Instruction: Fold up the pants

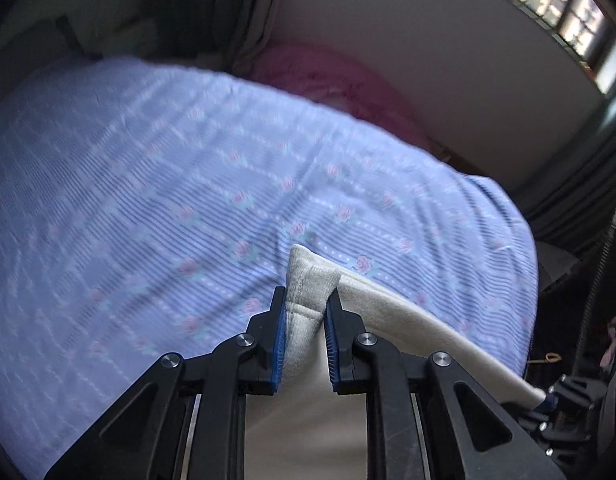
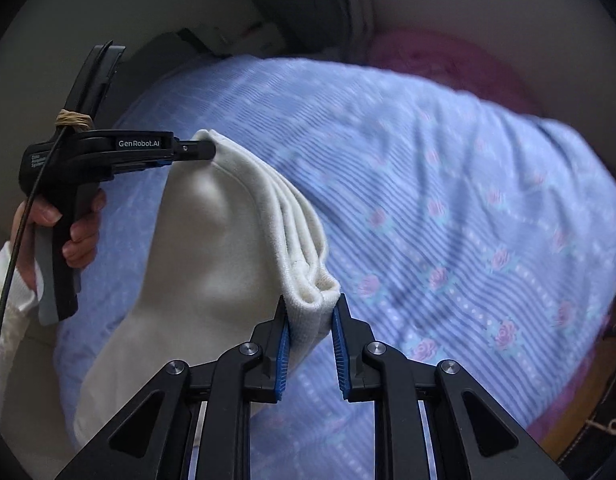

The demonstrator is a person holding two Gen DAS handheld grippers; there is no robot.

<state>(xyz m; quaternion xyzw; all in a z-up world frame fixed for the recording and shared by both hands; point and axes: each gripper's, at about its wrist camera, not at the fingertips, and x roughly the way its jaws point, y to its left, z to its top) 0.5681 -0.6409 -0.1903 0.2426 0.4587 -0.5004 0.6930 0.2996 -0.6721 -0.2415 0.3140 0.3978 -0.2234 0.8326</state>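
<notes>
At the far left of the right wrist view, a person's hand (image 2: 74, 228) in a pale knitted sleeve (image 2: 12, 300) gripped the handle of the left gripper (image 2: 206, 151), whose black jaws were clamped on one end of the cream, soft knitted pants (image 2: 212, 248). From there the folded top edge ran rightward in stacked layers to the right gripper (image 2: 310, 312), its blue-padded jaws pinched together on the other end, with a ribbed band poking up just beyond the pads. The garment hung between the two grips, the rest of it draping down and left, clear of the lilac striped bedspread with pink roses (image 2: 468, 200) below. Holding both ends taut this way probably kept the layers aligned so the next fold could be laid squarely on the bed.

In the left wrist view, the left gripper (image 1: 306, 312) likewise held a ribbed, stitched corner of the pants between its blue pads, fabric filling the gap and rising above the fingertips, while the cream edge stretched away rightward toward the bedspread's right edge.
</notes>
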